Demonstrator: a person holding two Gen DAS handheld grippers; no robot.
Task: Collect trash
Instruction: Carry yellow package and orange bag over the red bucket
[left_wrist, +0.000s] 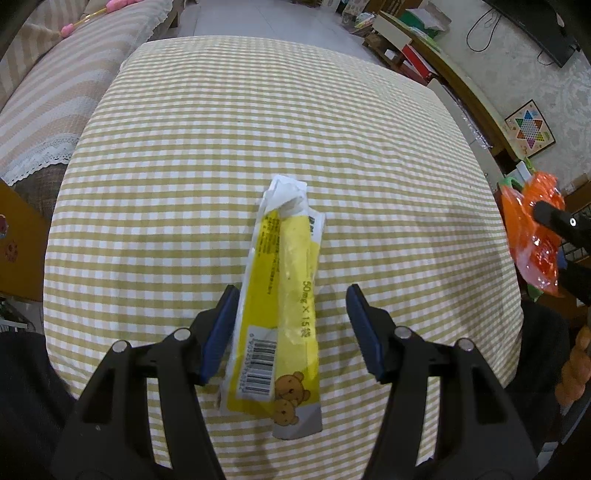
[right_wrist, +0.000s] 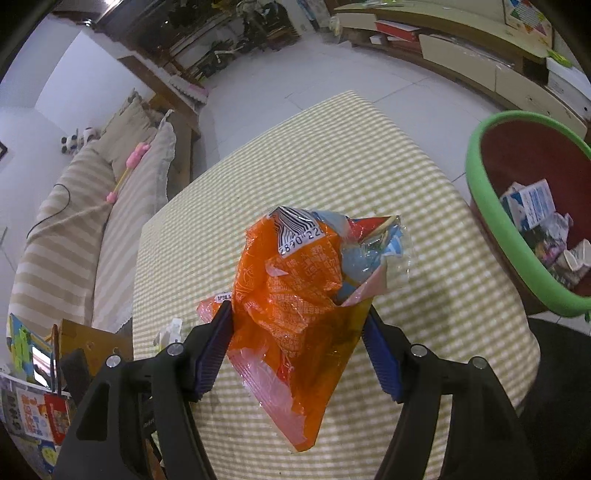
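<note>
A long yellow wrapper (left_wrist: 280, 306) with a barcode and bear pictures lies flat on the checked tablecloth (left_wrist: 258, 129). My left gripper (left_wrist: 293, 295) hangs over it, open; the wrapper lies between the blue pads, the right pad clear of it. My right gripper (right_wrist: 298, 310) is shut on a crumpled orange snack bag (right_wrist: 291, 295), held above the table's cloth (right_wrist: 332, 147). In the left wrist view that orange bag (left_wrist: 535, 240) shows at the far right, off the table edge. A green-rimmed bin (right_wrist: 480, 177) with trash inside stands right of the table.
A striped sofa (left_wrist: 48, 92) runs along the table's left side. A low cabinet (left_wrist: 443, 62) lines the far right wall. Books and a cardboard box (right_wrist: 92, 339) sit by the near left corner. White tiled floor lies beyond the table.
</note>
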